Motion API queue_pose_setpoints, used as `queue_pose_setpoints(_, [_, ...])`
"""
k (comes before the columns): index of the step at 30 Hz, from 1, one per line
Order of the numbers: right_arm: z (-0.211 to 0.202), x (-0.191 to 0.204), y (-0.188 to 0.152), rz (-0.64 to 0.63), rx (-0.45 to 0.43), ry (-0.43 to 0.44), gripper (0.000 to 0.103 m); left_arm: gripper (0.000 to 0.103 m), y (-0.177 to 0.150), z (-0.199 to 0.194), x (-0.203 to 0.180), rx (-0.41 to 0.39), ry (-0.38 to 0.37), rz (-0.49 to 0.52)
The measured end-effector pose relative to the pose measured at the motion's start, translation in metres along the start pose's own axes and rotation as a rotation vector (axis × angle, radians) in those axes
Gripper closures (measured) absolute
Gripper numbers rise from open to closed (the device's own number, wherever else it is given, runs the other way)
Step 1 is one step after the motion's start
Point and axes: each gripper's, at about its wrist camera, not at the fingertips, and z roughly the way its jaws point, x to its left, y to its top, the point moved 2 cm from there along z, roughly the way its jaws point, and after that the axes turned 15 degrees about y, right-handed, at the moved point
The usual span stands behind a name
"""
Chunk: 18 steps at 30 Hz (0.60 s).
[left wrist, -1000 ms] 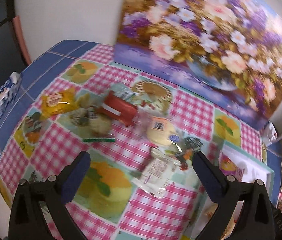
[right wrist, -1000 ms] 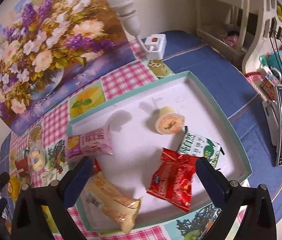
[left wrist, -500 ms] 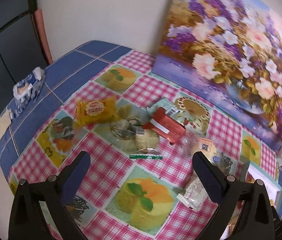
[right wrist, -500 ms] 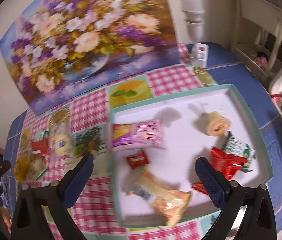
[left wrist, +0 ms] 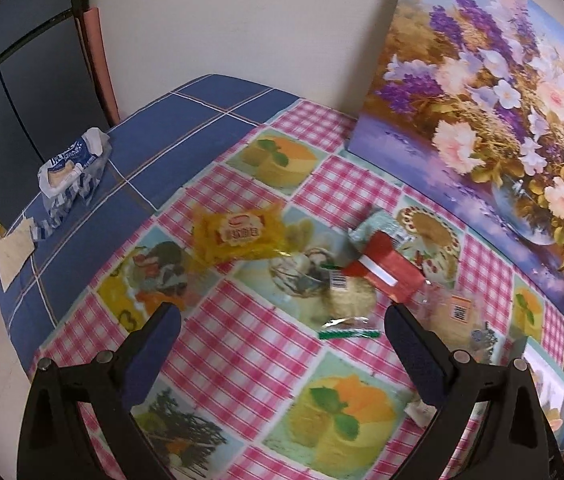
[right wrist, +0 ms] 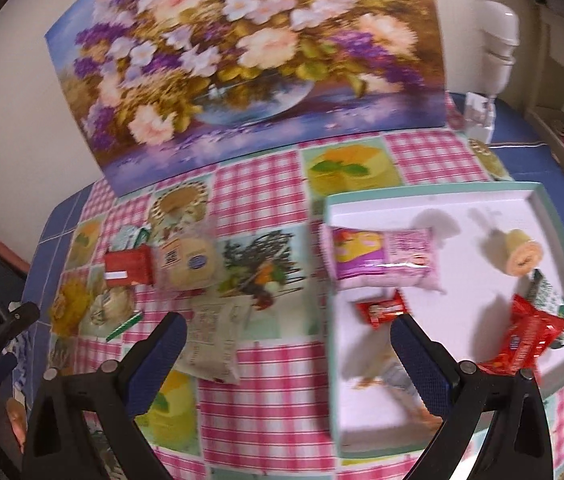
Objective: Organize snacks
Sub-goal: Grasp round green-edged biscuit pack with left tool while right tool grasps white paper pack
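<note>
The snacks still to be sorted lie in a loose cluster on the checked tabletop (left wrist: 242, 344): a yellow packet (left wrist: 238, 234), a red packet (left wrist: 386, 272), a clear-wrapped round cake (left wrist: 352, 300), a second clear-wrapped bun (right wrist: 190, 260) and a pale flat sachet (right wrist: 214, 340), all well apart from the teal-rimmed tray (right wrist: 434, 190) that already holds a pink packet (right wrist: 378, 258), a small red sweet (right wrist: 382, 308), a jelly cup (right wrist: 520, 254) and more. These look light, soft and crinkly; the film is likely slippery and the cakes inside easily crushed, so a gentle pinch across the narrow width of a pack, or on a sealed end, seems the safest hold. The left hand-held gripper (left wrist: 282, 340) hangs above the cluster with its jaws spread wide, holding and touching nothing. The right hand-held gripper (right wrist: 288, 340) is likewise wide apart and empty, between the sachet and the tray's near edge.
</note>
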Motion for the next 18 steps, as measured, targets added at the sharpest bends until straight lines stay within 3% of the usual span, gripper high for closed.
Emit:
queue_pose_setpoints(8, [0.032, 0.029, -0.005, -0.042, 0.055, 0.023, 0.0, 0.001, 0.009, 0.024, 0.006, 0.038, -0.027, 0.024])
queue_pose_setpoints(18, [0.082, 0.035, -0.015, -0.057, 0.148, -0.007, 0.0, 0.001, 0.014, 0.059, -0.029, 0.09, -0.084, 0.097])
